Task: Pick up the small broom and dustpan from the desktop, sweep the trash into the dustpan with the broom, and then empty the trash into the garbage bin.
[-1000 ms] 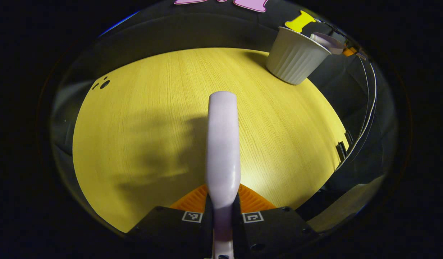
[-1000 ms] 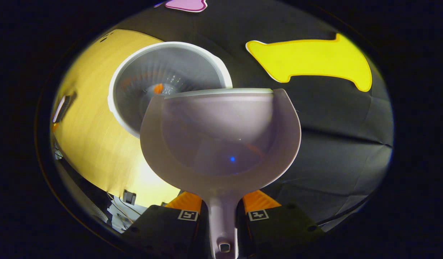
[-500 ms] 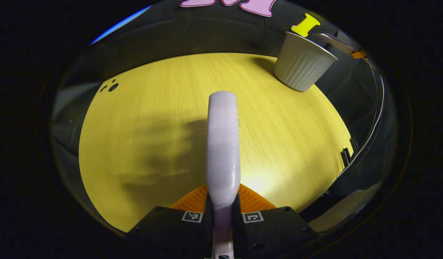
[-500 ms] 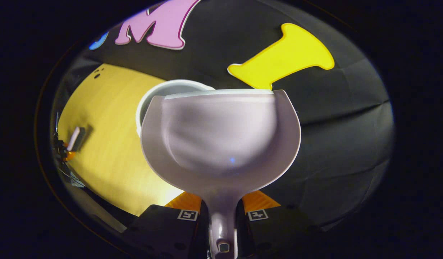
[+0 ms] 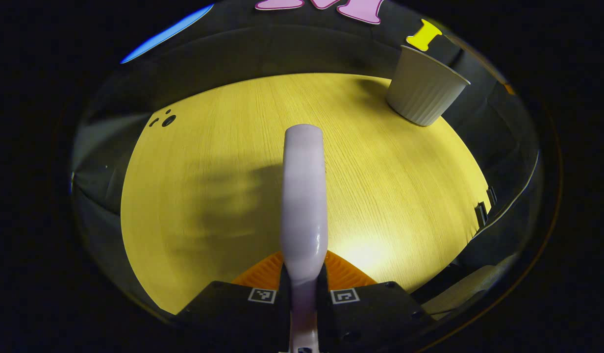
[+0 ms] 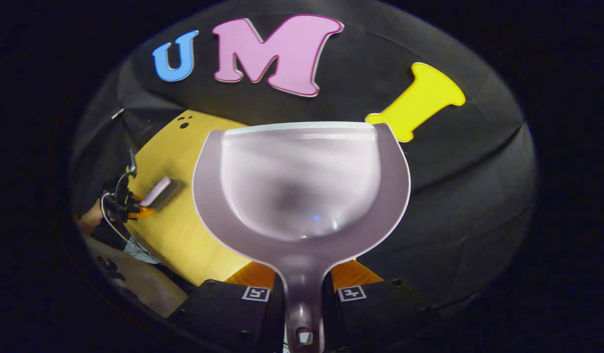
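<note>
— Where's the broom?
— Centre of the left gripper view: the left gripper (image 5: 304, 289) is clamped on the broom (image 5: 304, 196) above the desk (image 5: 395, 196); the garbage bin (image 5: 424, 93) stands upper right.
— And the dustpan?
— The right gripper (image 6: 303, 289) is closed on its handle; the dustpan (image 6: 301, 186) sits mid-frame, bowl toward the camera.

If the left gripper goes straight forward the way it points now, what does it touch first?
Probably the bare desktop. The left gripper points down across it, holding the broom, so the broom's end would land first. The garbage bin stands off to the side, out of that line. Depth is uncertain.
</note>
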`<state>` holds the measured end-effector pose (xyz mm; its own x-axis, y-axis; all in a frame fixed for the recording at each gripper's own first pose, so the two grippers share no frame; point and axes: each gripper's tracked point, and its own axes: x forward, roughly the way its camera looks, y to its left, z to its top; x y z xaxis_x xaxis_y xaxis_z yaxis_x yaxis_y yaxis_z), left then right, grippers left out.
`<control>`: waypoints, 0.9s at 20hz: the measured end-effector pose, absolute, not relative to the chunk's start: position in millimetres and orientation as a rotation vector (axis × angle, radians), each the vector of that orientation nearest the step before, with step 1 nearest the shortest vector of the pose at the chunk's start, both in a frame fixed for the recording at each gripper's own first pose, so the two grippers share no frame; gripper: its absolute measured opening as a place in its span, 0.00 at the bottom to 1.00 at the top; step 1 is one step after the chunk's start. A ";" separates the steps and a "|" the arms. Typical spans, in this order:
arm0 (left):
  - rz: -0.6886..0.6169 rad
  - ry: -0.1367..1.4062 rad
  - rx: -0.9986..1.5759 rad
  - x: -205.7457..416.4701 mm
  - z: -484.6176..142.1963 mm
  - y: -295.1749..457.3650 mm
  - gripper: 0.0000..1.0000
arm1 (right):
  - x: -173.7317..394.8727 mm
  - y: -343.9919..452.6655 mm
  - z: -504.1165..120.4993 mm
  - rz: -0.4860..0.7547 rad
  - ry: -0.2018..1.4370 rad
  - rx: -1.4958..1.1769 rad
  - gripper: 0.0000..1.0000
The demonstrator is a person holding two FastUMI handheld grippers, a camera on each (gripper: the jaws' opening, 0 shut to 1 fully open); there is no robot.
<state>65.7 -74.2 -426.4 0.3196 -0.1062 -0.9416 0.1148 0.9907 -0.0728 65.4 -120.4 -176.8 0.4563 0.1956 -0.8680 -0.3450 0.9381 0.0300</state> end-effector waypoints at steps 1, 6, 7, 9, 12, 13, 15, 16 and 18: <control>-0.142 1.238 0.014 65.3 -427.0 -71.4 0.26 | 52.8 -110.0 -181.7 0.356 1.050 -0.152 0.35; -0.135 1.245 0.037 64.7 -425.0 -65.1 0.26 | 4.2 -49.8 -225.0 0.436 1.102 -0.144 0.35; -0.133 1.249 0.035 64.5 -425.3 -64.8 0.26 | -5.5 -39.7 -236.6 0.452 1.121 -0.146 0.35; -0.132 1.250 0.032 64.7 -425.7 -65.2 0.26 | -24.1 -21.1 -262.3 0.469 1.158 -0.144 0.35; -0.129 1.257 0.025 66.3 -429.1 -65.2 0.26 | -44.2 1.9 -312.3 0.469 1.204 -0.149 0.35; -0.124 1.258 0.021 66.0 -431.3 -65.2 0.26 | -51.1 8.9 -329.8 0.464 1.226 -0.145 0.35; -0.112 1.262 0.018 67.3 -435.1 -64.1 0.26 | -63.7 24.5 -363.0 0.461 1.271 -0.116 0.35; -0.107 1.263 0.025 68.7 -436.4 -64.0 0.26 | -70.4 29.8 -376.8 0.463 1.291 -0.101 0.35; -0.099 1.264 0.045 66.7 -440.7 -63.7 0.26 | -77.8 38.4 -400.5 0.453 1.312 -0.082 0.32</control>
<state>66.7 -63.7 -440.7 0.2983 -0.0498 -0.9532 0.0992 0.9949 -0.0210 -77.8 38.4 -400.5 0.1820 0.2748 -0.9441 -0.3659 0.9101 0.1943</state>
